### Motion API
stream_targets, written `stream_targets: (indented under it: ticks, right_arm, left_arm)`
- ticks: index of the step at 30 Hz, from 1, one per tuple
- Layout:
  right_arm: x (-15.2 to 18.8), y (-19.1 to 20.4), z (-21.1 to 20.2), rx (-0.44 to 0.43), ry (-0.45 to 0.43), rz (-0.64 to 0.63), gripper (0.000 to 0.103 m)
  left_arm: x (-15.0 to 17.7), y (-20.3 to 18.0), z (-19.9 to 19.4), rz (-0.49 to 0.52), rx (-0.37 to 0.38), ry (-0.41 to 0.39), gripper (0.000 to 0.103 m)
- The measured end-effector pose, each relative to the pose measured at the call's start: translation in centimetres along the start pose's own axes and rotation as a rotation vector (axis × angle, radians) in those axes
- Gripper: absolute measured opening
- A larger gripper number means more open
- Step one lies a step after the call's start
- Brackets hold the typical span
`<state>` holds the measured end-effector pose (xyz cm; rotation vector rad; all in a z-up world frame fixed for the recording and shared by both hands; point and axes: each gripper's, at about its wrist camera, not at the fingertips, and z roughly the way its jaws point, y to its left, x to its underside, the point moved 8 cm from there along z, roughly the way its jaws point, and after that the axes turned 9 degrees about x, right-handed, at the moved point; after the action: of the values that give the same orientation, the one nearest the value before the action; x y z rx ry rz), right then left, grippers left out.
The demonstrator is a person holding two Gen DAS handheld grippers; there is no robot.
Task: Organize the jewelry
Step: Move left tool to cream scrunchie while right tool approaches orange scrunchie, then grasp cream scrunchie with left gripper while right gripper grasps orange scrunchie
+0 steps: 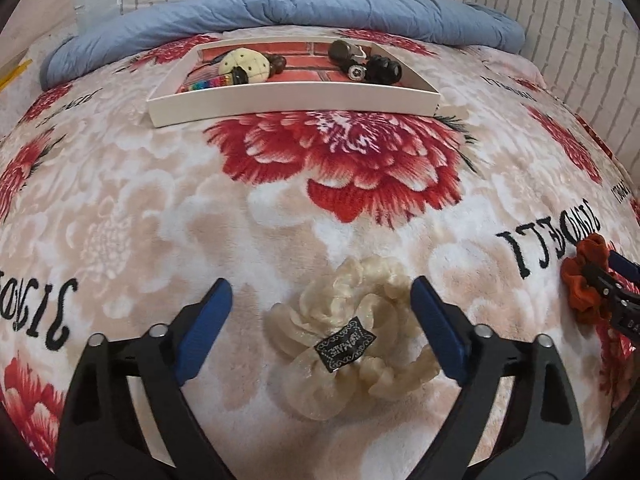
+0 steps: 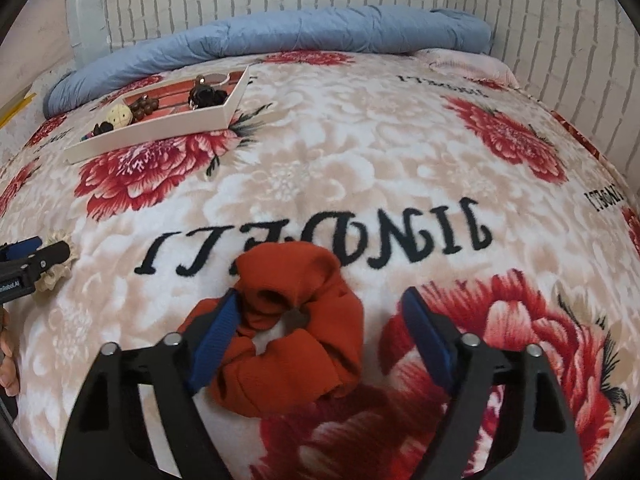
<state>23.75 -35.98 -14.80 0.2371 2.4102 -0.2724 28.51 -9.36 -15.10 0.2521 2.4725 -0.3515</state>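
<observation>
Scrunchies (image 1: 352, 344) between apparently open hand-held grippers (image 1: 322, 300)

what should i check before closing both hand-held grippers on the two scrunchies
1. Cream ruffled fabric scrunchie lies between the left hand-held gripper fingers: ok.
2. Left blue pads clear of the fabric, not pressing yet: ok.
3. Rust-orange fabric scrunchie sits between the right hand-held gripper fingers: ok, though off-centre toward the left finger.
4. Right gripper's left pad overlaps the scrunchie's edge; touching or just above: cannot tell.
5. The two grippers are apart, not crossing: ok.
6. White rectangular cardboard tray has bare floor for both scrunchies: ok, a gap shows in its middle.
</observation>
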Motion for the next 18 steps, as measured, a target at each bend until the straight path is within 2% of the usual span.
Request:
stream_targets:
  ticks: [1, 3, 8, 12, 14, 18]
  right_arm:
    - [0.0, 0.1, 0.0, -0.004, 0.002, 0.000, 0.074]
    - [0.1, 0.3, 0.2, -0.018, 0.009, 0.004, 0.062]
    - [-0.1, 0.9, 0.1, -0.044, 0.005, 0.013, 0.042]
    - [-0.4, 1.1, -0.1, -0.058, -0.001, 0.017, 0.030]
    - [-0.7, 1.3, -0.2, -0.060, -0.009, 0.018, 0.027]
    - [-1.4, 2.0, -0.6, -0.071, -0.025, 0.010, 0.025]
  left_arm:
    - [0.0, -0.1, 0.1, 0.007, 0.000, 0.001, 0.081]
    - [0.0, -0.4, 0.1, 0.017, -0.004, -0.002, 0.077]
    - [0.0, -0.9, 0.0, 0.034, 0.023, -0.006, 0.047]
    - [0.0, -0.8, 0.0, 0.022, 0.043, -0.004, 0.037]
    - [0.0, -0.8, -0.1, 0.018, 0.056, -0.008, 0.027]
    - [-0.1, -0.9, -0.4, 0.018, 0.073, -0.014, 0.018]
